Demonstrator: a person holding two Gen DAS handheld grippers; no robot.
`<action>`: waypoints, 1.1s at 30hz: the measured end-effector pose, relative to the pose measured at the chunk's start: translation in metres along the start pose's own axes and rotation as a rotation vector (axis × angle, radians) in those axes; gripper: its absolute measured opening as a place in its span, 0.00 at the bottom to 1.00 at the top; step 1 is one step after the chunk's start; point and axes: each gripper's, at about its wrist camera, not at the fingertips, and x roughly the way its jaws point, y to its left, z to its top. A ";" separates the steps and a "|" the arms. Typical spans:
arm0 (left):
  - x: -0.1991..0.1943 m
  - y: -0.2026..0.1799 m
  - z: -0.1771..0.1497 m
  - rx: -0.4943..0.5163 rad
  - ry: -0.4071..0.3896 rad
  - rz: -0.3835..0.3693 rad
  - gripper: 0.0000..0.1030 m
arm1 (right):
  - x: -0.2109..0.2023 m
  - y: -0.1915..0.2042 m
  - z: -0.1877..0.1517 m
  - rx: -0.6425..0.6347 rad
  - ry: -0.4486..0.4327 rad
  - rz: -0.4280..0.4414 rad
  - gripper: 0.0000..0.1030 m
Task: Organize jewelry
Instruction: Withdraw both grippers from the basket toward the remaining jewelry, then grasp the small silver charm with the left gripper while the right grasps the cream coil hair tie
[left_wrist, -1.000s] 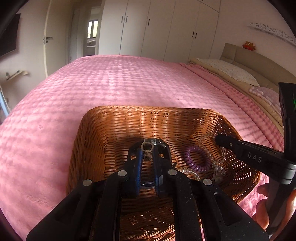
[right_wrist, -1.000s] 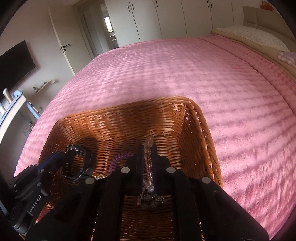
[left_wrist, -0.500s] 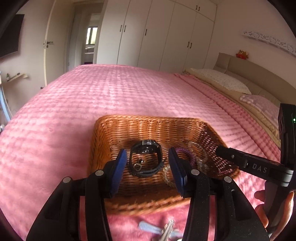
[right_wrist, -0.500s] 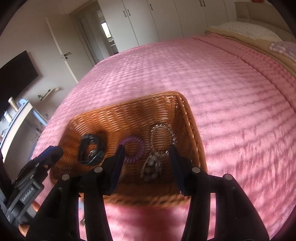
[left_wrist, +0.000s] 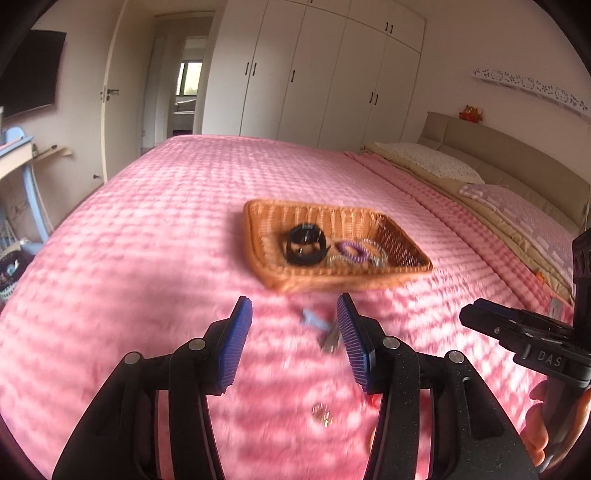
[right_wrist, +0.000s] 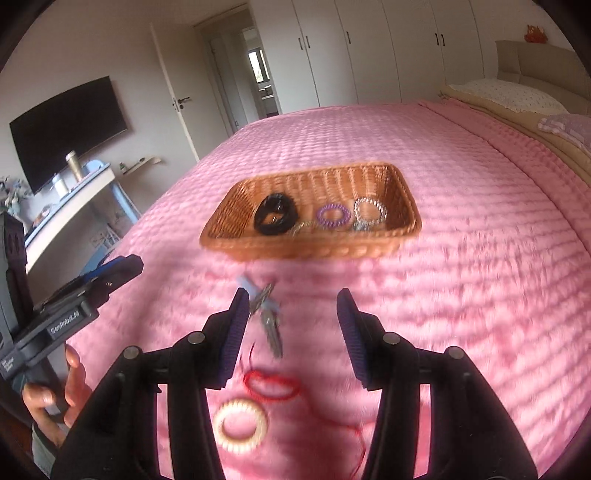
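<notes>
Right wrist: keys (right_wrist: 266, 314) before basket (right_wrist: 314, 251).

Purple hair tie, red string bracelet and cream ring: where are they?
purple hair tie (right_wrist: 333, 216), right wrist view, its coiled loop.
red string bracelet (right_wrist: 272, 384), right wrist view, its loop.
cream ring (right_wrist: 240, 425), right wrist view, its band.

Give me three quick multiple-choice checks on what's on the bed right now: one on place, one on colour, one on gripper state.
1. Where is the black band?
A. in the wicker basket
B. on the bedspread
C. in a gripper

2. What colour is the coil ring beside it?
A. green
B. purple
C. white

3. How does the right gripper stand?
A. shut on the red cord
B. shut, empty
C. open, empty

Answers: 1 A, it lies inside the basket walls. 2 B, purple loops show on the weave. 3 C, its pads stand wide apart above the red cord and cream ring left on the pink bedspread.
</notes>
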 end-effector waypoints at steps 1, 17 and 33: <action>-0.003 0.002 -0.008 -0.003 0.012 0.000 0.45 | -0.001 0.002 -0.008 0.000 0.014 0.009 0.45; 0.007 0.014 -0.086 -0.051 0.165 -0.053 0.45 | 0.026 0.026 -0.096 -0.041 0.158 0.010 0.31; 0.038 -0.016 -0.087 0.057 0.260 -0.084 0.44 | 0.049 0.035 -0.094 -0.088 0.200 -0.109 0.10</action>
